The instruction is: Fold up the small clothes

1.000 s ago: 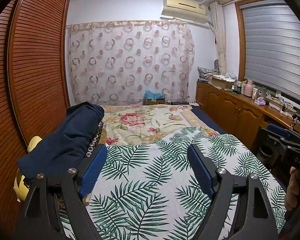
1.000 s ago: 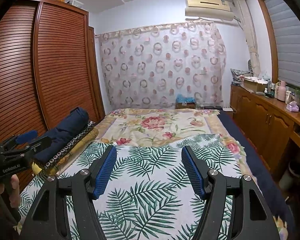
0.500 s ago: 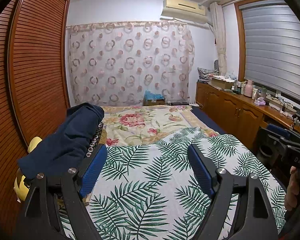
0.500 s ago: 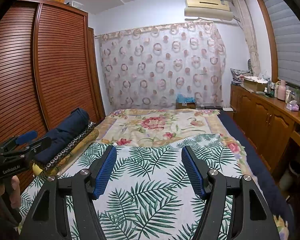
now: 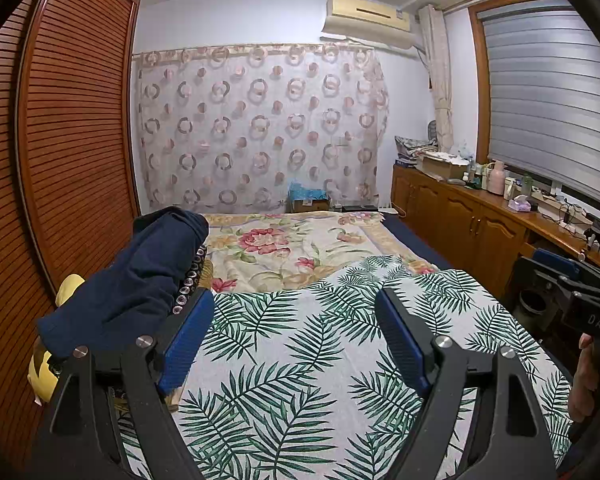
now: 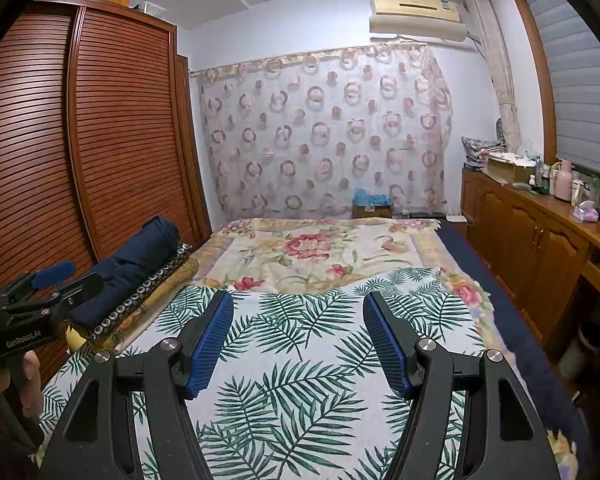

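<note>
2 grippers hover above the palm-leaf sheet (image 5: 300,360), the left gripper (image 5: 294,336) and right gripper (image 6: 298,340) each spread wide and holding nothing. Left of that sheet, a rolled navy garment (image 5: 140,280) lies at the bed's edge beside the slatted wardrobe (image 6: 80,140).

Both wrist views look low along the bed (image 5: 300,360) toward the curtain (image 6: 324,132).

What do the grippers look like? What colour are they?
Both the left gripper and the right gripper are black, with two angled fingers, ridged blue pads and silver bolts. White lettering marks their bodies.
</note>
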A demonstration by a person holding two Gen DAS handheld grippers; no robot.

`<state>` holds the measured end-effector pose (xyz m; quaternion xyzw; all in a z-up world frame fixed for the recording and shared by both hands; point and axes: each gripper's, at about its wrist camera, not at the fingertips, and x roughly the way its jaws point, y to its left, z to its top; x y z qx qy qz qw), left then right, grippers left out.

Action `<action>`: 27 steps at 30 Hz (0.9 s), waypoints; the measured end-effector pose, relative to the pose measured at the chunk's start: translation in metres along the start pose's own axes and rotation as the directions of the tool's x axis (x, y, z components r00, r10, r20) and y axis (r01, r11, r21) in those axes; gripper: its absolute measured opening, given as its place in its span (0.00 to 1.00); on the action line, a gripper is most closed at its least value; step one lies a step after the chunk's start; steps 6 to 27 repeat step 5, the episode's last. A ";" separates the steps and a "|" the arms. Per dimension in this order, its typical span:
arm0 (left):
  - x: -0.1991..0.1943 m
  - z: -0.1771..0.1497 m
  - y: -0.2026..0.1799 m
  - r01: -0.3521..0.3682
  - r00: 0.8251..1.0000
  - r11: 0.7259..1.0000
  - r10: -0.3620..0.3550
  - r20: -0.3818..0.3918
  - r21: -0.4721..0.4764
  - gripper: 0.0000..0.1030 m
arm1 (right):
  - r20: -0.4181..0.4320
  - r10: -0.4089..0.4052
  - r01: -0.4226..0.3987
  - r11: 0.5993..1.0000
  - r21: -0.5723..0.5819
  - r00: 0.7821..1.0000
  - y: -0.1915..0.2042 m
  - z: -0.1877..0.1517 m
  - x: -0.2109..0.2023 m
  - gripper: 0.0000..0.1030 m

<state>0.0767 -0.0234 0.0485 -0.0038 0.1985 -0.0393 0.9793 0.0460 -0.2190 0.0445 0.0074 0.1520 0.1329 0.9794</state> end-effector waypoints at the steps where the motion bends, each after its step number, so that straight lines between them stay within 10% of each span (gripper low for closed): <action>1: 0.000 0.001 0.000 0.000 1.000 1.000 0.000 0.000 0.000 0.80 | -0.001 0.000 0.000 1.000 -0.002 1.000 0.000 0.000 0.000 0.67; 27: 0.000 0.000 -0.001 0.000 1.000 1.000 0.000 0.000 0.000 0.80 | 0.000 -0.001 0.001 1.000 -0.001 1.000 0.000 0.000 0.000 0.67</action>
